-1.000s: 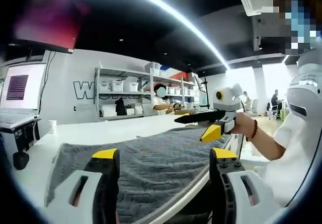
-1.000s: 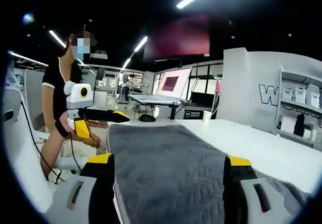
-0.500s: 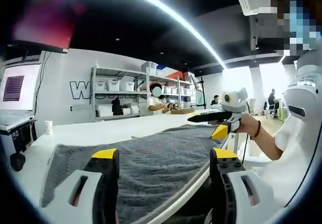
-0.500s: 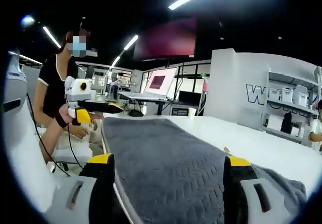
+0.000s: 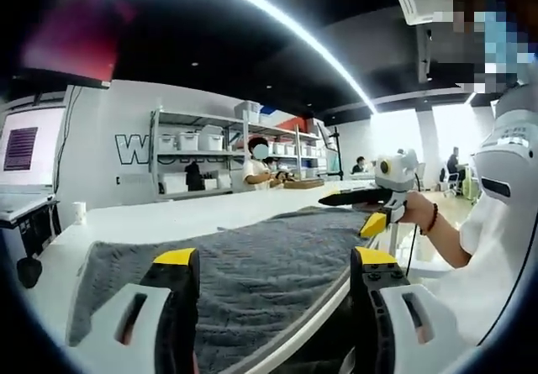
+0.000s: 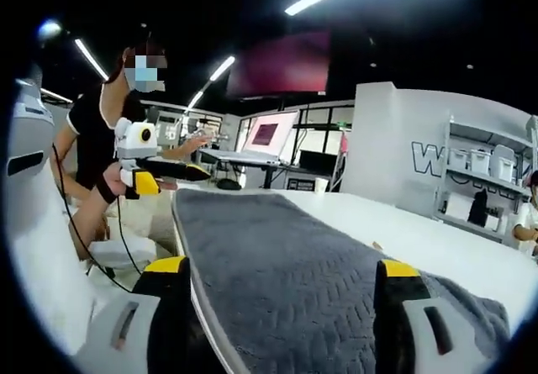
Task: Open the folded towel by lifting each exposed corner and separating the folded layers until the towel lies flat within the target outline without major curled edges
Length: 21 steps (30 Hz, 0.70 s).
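Note:
A grey towel (image 5: pixel 261 260) lies spread out on the white table (image 5: pixel 168 219); in the right gripper view the same towel (image 6: pixel 286 252) runs flat along the near edge. My left gripper (image 5: pixel 276 260) hovers at the table's near edge, open, with nothing between its yellow-tipped jaws. My right gripper (image 6: pixel 282 269) is open the same way at the towel's other end. Each one appears in the other's view, hand-held off the towel's far end: the right gripper (image 5: pixel 370 210) and the left gripper (image 6: pixel 160 172).
Shelves with white bins (image 5: pixel 202 143) line the back wall, where a person (image 5: pixel 256 168) is working. A paper cup (image 5: pixel 80 213) stands at the table's far left. A laptop (image 6: pixel 265 139) sits on a desk behind. The person's arm (image 5: pixel 441 239) is at right.
Both views have shifted slightly with the hands. Each gripper looks a little farther off and higher in the other's view. The towel has not moved.

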{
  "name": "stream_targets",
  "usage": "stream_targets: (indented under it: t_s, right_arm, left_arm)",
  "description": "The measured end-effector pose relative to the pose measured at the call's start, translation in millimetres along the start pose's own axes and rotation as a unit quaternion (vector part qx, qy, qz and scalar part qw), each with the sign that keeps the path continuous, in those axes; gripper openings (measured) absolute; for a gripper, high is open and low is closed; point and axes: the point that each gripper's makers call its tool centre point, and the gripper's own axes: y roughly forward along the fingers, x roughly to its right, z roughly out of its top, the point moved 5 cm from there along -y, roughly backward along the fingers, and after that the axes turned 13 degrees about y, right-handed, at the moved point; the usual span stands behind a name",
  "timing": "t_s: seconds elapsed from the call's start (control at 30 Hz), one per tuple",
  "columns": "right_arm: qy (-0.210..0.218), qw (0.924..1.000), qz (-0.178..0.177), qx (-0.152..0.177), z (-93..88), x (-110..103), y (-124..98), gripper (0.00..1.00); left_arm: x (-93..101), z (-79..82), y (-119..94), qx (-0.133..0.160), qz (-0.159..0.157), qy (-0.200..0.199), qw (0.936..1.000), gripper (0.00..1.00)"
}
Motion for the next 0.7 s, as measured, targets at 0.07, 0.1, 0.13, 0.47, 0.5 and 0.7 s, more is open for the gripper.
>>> stream_targets:
  t_s: [0.07, 0.1, 0.13, 0.47, 0.5, 0.7]
  right_arm:
    - [0.0, 1.0, 0.001, -0.003, -1.1, -0.5, 0.5, 0.89]
    - [0.0, 1.0, 0.001, -0.003, -1.6, -0.8, 0.7, 0.89]
    - [0.0, 1.0, 0.001, -0.005, -2.2, -1.1, 1.0, 0.89]
    - [-0.006, 0.9998, 0.001, -0.017, -8.2, -0.2, 2.2, 0.89]
    - [-0.005, 0.9998, 0.001, -0.017, -8.4, 0.0, 2.1, 0.89]
    - [-0.004, 0.9999, -0.001, -0.014, -8.0, 1.0, 1.2, 0.89]
  left_arm:
    - [0.8, -0.6, 0.1, -0.001, -0.004, -0.002, 1.0, 0.72]
    - [0.9, -0.9, 0.2, -0.001, -0.004, -0.003, 1.0, 0.72]
    - [0.8, -1.2, 0.4, -0.002, -0.004, -0.002, 1.0, 0.72]
    - [1.5, -3.7, 2.4, -0.01, -0.002, -0.001, 0.9999, 0.72]
    - [1.7, -3.7, 2.5, -0.01, -0.002, -0.001, 0.9999, 0.72]
    - [3.1, -4.0, 2.6, -0.01, -0.004, -0.002, 0.9999, 0.72]
